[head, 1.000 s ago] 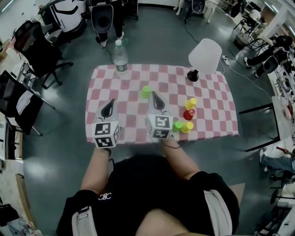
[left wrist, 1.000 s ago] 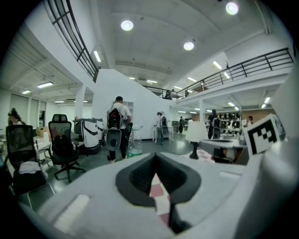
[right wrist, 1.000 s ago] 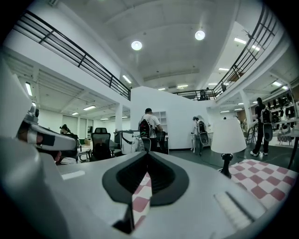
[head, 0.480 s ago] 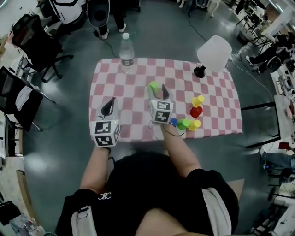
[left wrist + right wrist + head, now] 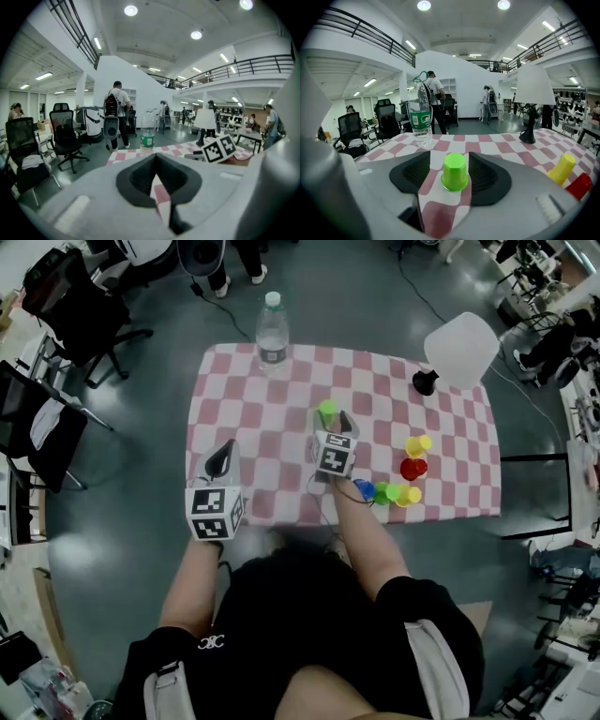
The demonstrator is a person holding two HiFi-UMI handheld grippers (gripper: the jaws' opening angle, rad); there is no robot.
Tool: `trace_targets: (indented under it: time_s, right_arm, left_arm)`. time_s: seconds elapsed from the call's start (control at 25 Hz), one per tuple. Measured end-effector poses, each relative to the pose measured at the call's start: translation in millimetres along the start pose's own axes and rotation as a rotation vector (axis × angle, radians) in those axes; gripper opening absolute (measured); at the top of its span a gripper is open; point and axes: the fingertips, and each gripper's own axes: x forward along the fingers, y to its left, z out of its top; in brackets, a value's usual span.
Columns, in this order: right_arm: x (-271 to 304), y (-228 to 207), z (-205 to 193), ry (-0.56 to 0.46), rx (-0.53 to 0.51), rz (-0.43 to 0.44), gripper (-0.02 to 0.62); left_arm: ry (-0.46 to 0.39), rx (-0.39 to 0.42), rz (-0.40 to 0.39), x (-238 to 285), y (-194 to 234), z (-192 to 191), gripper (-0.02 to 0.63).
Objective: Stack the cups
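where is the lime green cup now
Head view: the lime green cup stands upside down near the middle of the table, ahead of the right gripper. The right gripper view shows it between jaws that have just been opening, ungripped.

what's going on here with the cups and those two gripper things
A person at a checked table holds a gripper in each hand to stack cups. The right gripper has just been opening its jaws, and an upside-down lime green cup stands between them, not yet gripped. The left gripper is shut and empty near the table's front left edge. The other cups sit to the right.
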Motion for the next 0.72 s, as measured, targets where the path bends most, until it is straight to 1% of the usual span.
trace_targets:
  time_s: [0.2, 0.44, 0.52, 0.56, 0.6, 0.72]
  right_arm:
    - [20.6, -8.3, -19.5, 0.054, 0.011, -0.039, 0.242]
    - [38.1, -10.4, -29.8, 0.106, 0.005, -0.049, 0.242]
    - [38.7, -11.7, -29.1, 0.106, 0.005, -0.061, 0.241]
    - [38.4, -11.4, -27.8, 0.099, 0.005, -0.062, 0.230]
    - [37.5, -10.2, -25.7, 0.090, 0.004, -0.060, 0.213]
    - [30.6, -2.2, -16.9, 0.067, -0.002, -0.040, 0.212]
  left_arm:
    - [0.035, -0.008, 0.003, -2.8, 7.0, -11.2, -0.002]
    - [0.068, -0.024, 0.010, -8.1, 14.4, -24.4, -0.002]
    - [0.077, -0.032, 0.012, -9.8, 15.6, -28.9, -0.002]
    - [0.079, -0.035, 0.012, -10.5, 15.9, -30.2, -0.002]
    - [0.080, -0.036, 0.012, -11.0, 16.0, -30.5, -0.002]
    - [0.074, -0.036, 0.008, -10.8, 15.7, -27.3, -0.002]
